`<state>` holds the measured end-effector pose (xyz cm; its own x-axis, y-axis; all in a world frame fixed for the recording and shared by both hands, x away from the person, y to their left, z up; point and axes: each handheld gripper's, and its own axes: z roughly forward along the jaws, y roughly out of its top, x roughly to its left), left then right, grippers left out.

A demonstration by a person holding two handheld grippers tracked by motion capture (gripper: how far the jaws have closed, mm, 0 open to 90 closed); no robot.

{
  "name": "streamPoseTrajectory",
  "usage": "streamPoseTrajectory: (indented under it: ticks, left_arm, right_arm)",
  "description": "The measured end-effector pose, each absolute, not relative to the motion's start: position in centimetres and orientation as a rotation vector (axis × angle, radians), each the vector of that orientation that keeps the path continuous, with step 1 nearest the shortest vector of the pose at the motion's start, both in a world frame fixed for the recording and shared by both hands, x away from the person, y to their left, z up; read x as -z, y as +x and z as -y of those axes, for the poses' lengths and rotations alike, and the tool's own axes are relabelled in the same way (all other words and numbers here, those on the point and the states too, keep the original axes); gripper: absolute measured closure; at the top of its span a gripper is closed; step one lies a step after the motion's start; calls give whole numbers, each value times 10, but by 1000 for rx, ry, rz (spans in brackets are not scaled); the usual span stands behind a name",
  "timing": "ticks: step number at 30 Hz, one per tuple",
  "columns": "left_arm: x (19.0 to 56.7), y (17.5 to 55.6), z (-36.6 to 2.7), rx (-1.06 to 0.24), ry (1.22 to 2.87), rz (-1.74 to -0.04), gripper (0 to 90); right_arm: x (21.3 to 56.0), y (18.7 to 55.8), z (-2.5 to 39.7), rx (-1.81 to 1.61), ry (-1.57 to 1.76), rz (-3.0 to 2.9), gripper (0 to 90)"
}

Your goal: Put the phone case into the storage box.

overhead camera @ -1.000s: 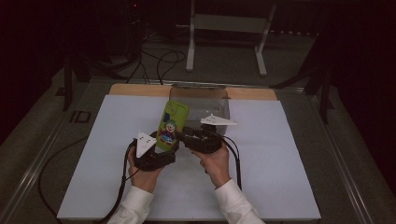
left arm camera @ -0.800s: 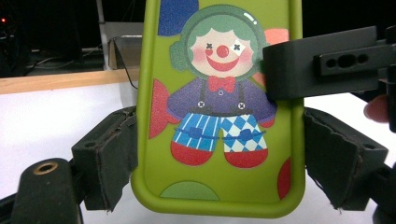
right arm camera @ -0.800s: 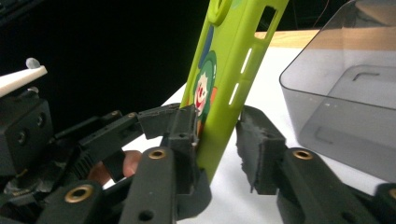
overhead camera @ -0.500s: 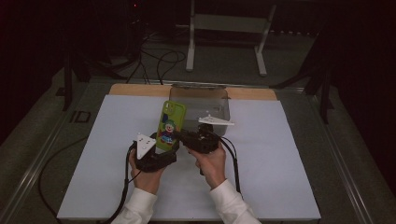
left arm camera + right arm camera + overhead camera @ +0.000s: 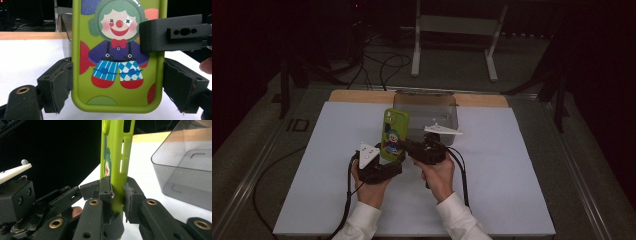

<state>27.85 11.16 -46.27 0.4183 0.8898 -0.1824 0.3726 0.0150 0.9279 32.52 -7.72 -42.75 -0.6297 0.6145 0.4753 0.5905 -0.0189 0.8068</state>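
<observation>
Phone case held upright between both grippers, mid-table.

I see the white table (image 5: 522,170), then the clear bin (image 5: 427,107) at its far edge. Both forearms enter from the near side, hands meeting side by side. The green phone case (image 5: 394,134) (clown print) stands upright just before the bin. My left gripper (image 5: 117,90) clamps its two side edges near the bottom; my right gripper (image 5: 117,192) is closed across its thin edge.

White sleeves (image 5: 362,222), black grippers (image 5: 404,146)
</observation>
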Motion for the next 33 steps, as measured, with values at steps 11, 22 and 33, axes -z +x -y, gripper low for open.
streamPoseTrajectory:
  ticks: [11, 22, 33]
  left_arm:
    - [458, 283, -113, -597, 1651, -1096, 72]
    - [455, 283, -124, -638, 1744, -1035, 0]
    - [462, 272, -157, -733, 1846, -988, 0]
  right_arm:
    - [427, 325, 81, -1772, 1313, -2165, 783]
    - [423, 326, 91, -1761, 1299, -2133, 783]
    - [421, 326, 104, -1716, 1301, -2115, 783]
